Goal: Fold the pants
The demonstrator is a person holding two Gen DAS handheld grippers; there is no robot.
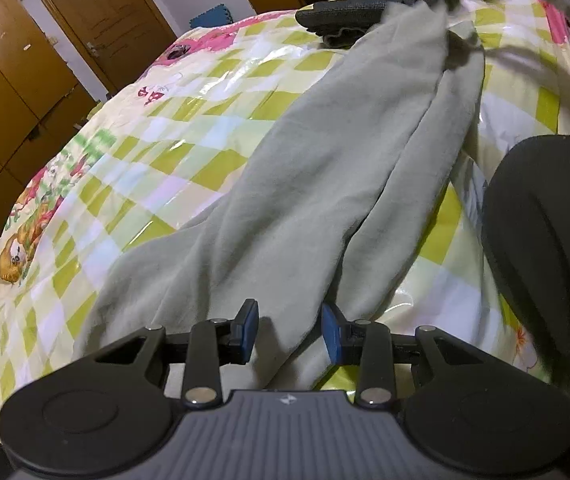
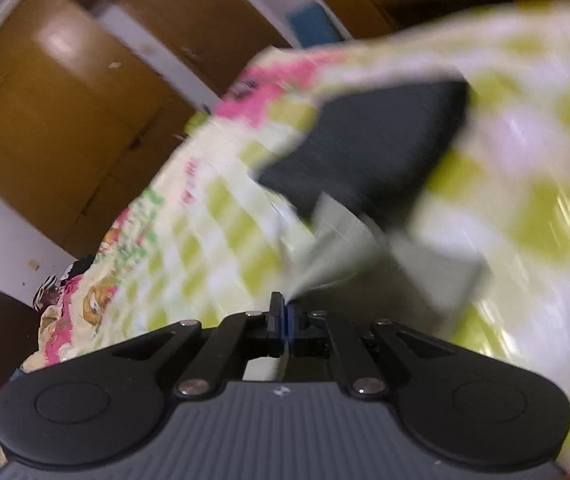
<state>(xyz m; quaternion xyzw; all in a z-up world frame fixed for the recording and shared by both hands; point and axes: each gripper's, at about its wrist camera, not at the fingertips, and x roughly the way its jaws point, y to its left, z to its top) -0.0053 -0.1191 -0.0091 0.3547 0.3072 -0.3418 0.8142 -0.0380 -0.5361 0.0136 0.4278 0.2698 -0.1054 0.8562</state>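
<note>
Left view: pale green pants [image 1: 325, 168] across bed [image 1: 157, 152], left claw [image 1: 289, 330] open over the fabric. Right view, blurred: right claw [image 2: 285, 316] clamps pants corner; dark folded garment [image 2: 369, 144] beyond.

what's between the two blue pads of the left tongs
A fold of the pale green pants lies between the left tongs, pads apart; left wrist view.

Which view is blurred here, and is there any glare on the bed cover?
Right wrist view: heavy motion smear over the checked bed cover and dark folded garment; only the right gripper is sharp. Left wrist view: mostly sharp, fisheye-bent, with white glare streaks on the glossy cover beside the green pants.
</note>
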